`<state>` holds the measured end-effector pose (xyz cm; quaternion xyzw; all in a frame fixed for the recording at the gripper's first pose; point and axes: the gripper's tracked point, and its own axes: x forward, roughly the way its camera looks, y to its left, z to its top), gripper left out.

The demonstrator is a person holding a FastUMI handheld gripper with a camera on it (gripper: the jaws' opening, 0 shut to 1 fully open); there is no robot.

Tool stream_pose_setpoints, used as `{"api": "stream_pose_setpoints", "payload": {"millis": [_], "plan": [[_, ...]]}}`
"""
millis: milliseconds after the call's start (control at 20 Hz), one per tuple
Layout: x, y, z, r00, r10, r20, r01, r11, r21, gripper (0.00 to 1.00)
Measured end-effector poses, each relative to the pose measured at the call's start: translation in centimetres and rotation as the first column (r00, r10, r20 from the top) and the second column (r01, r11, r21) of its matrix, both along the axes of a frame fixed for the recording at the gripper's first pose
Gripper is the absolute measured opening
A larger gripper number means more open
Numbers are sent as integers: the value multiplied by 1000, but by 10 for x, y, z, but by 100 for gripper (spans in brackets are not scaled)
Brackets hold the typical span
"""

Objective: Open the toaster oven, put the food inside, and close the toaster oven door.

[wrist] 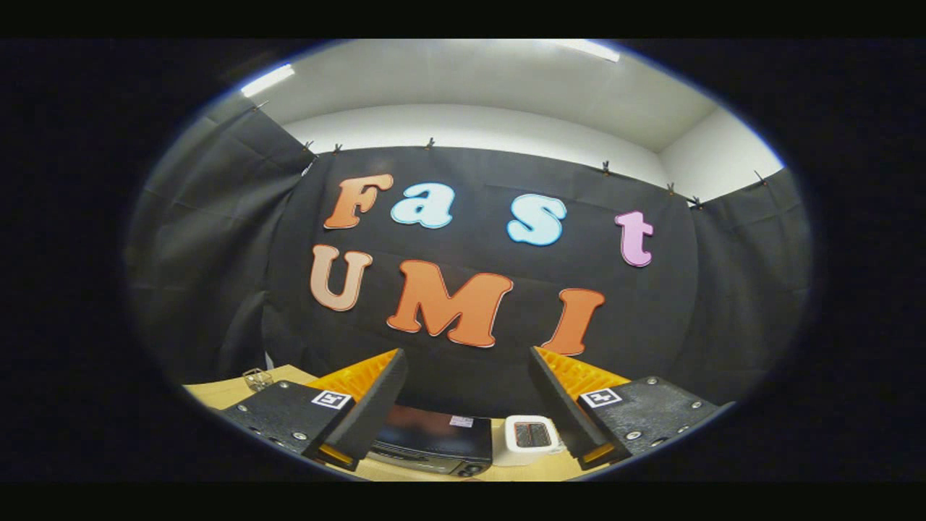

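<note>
Hovering tongs [466,391] spread, empty | toaster oven [434,441] below, btwn fingers

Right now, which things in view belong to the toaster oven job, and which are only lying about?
For the job:
- toaster oven, door closed, low between the fingers
- tongs, open, holding nothing

Lying about:
- white toaster, beside the toaster oven
- small clear glass object on the wooden table

I cannot see the food.
</note>
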<state>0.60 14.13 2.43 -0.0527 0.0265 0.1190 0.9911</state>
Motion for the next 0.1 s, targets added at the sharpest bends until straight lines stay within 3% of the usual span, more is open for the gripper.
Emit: {"api": "stream_pose_setpoints", "payload": {"millis": [100], "plan": [[-2, -4, -2, 1000, -3, -10, 4, 1000, 4, 99]]}}
